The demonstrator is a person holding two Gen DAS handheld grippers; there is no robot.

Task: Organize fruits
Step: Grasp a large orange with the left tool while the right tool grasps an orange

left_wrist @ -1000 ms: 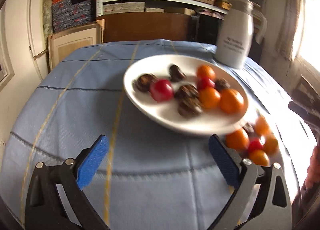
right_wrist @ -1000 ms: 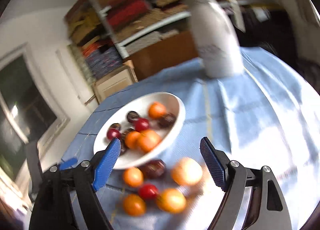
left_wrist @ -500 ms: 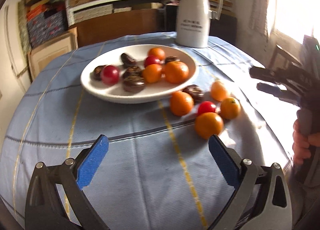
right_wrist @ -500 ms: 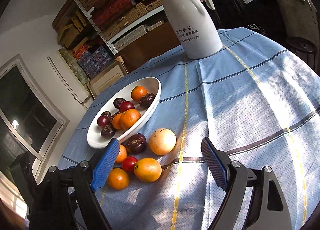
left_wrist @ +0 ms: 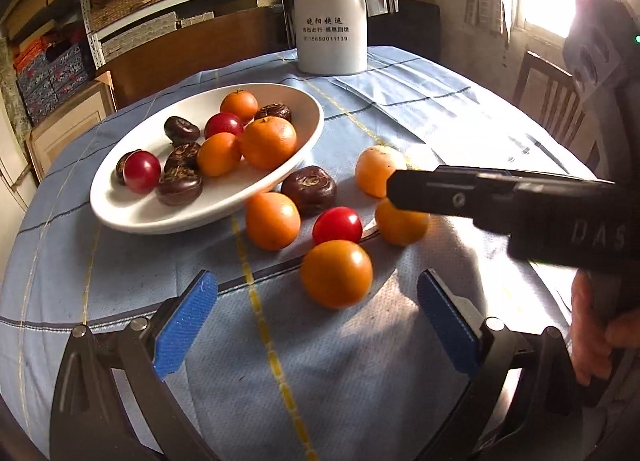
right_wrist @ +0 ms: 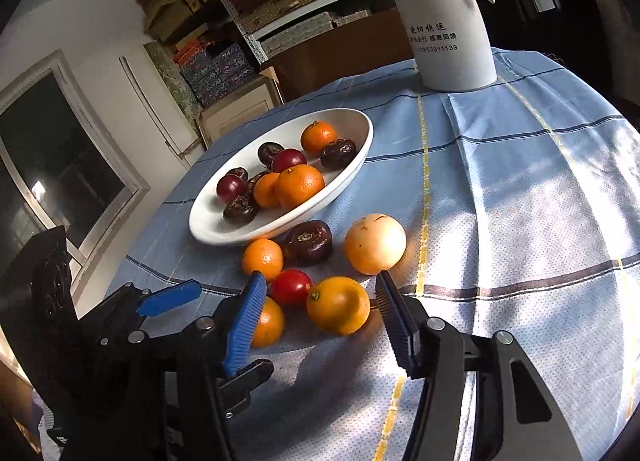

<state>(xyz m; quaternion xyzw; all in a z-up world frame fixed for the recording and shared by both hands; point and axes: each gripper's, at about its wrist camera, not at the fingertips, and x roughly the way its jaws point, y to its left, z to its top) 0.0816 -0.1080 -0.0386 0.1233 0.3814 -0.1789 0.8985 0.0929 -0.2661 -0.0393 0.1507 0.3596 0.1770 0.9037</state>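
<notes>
The right tool [right_wrist: 320,325] is spread, its blue pads either side of an orange [right_wrist: 338,309] that lies on the desk [right_wrist: 540,189], neither pad clearly touching it; at this orange's nine o'clock sits a red tomato [right_wrist: 291,287], and at seven o'clock another orange [right_wrist: 267,321] is half hidden behind the left pad; at twelve o'clock a pale orange [right_wrist: 375,243] rests apart, with a dark brown fruit [right_wrist: 309,241] and a small orange [right_wrist: 262,259] just beside the rim of the white dish [right_wrist: 352,175]; the dish holds more oranges, tomatoes and brown fruits; a white jug [right_wrist: 444,33] stands at the far edge, at one o'clock. The left tool [left_wrist: 316,325] is also spread and holds nothing, hovering over the blue cloth with the nearest orange [left_wrist: 337,273] at its twelve o'clock, between the pads' lines but ahead of them.
</notes>
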